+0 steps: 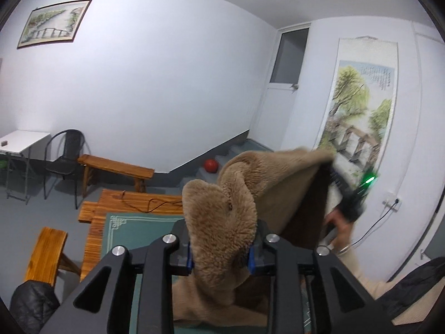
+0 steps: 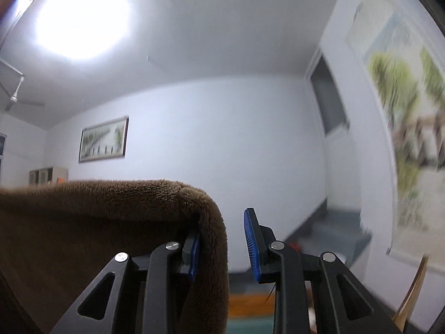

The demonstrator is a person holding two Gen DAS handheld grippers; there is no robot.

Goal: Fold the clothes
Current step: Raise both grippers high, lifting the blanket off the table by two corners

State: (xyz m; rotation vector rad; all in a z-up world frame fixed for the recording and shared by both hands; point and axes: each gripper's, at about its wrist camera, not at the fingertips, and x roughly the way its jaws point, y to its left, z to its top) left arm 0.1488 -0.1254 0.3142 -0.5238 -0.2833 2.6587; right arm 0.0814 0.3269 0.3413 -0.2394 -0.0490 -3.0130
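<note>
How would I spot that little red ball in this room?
Find the tall scroll painting of green trees on the right-hand wall, then drop to the grey steps left of it. The round red ball sits there, the only bright red thing, behind the brown fleece garment.

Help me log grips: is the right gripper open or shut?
Open: the right gripper shows a clear gap between its blue pads, with the brown fleece garment draped over only one.

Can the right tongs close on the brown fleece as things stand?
Probably yes: the right tongs stand open and the brown fleece already drapes over the left finger, nothing blocking the gap.
</note>
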